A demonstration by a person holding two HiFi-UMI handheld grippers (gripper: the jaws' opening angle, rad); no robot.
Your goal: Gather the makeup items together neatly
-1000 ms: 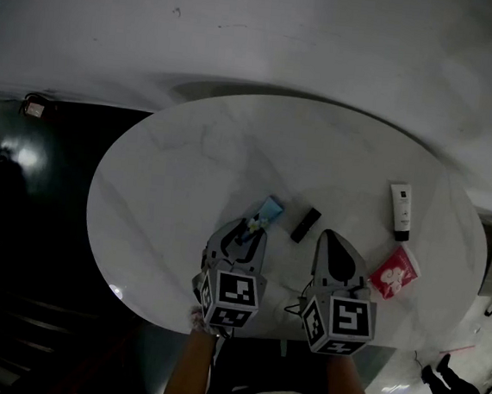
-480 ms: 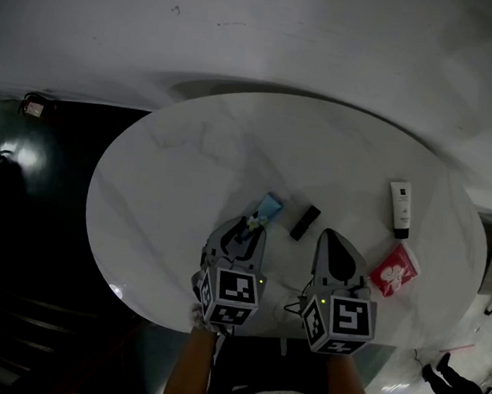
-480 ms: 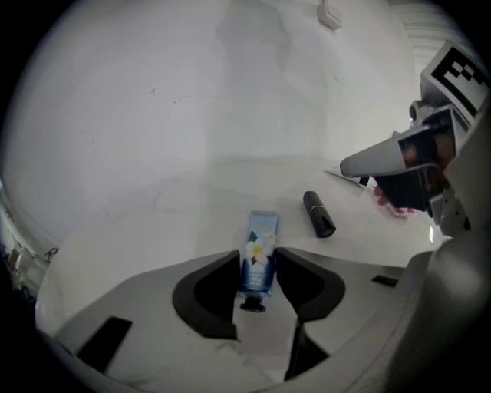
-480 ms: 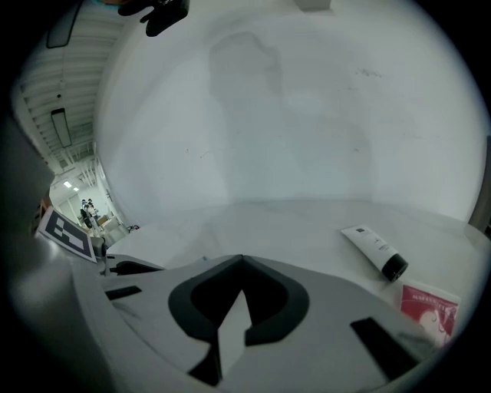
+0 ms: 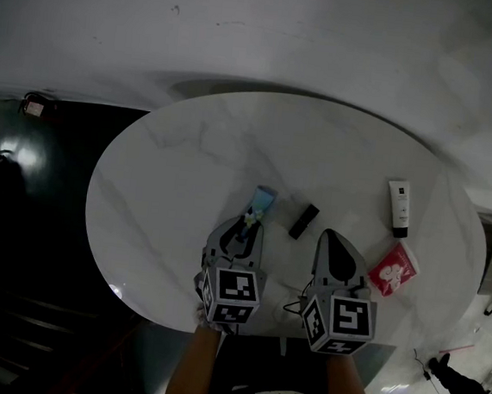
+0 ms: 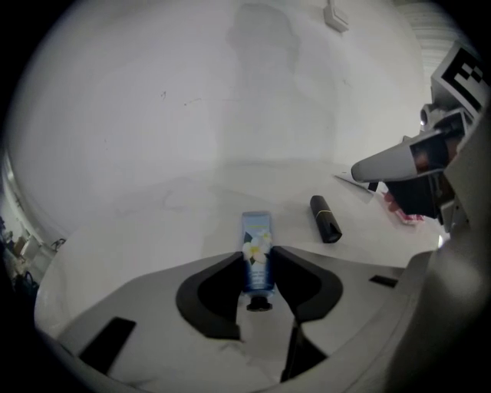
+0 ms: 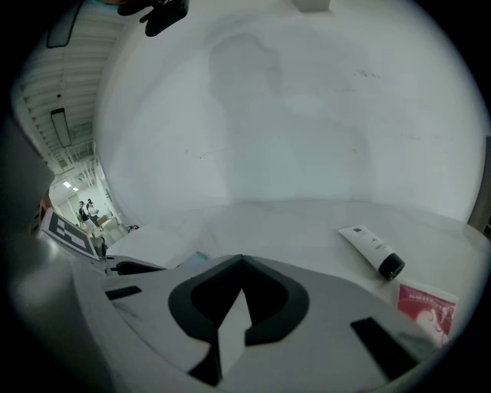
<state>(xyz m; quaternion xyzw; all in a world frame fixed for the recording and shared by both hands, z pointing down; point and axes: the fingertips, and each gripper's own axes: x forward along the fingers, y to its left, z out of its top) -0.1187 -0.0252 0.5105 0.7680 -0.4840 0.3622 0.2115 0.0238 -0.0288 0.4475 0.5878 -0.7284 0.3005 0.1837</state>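
At left on the white tabletop (image 5: 189, 160), my left gripper (image 6: 257, 257) has just been closing its jaws, which now press both sides of the blue tube (image 6: 256, 239), black cap toward me. Just right of it lies a black lipstick (image 5: 304, 222), untouched. My right gripper (image 5: 333, 237) holds its jaws together, empty. Farthest right lie a white tube (image 5: 398, 208) and, nearer me, a red sachet (image 5: 394, 269).
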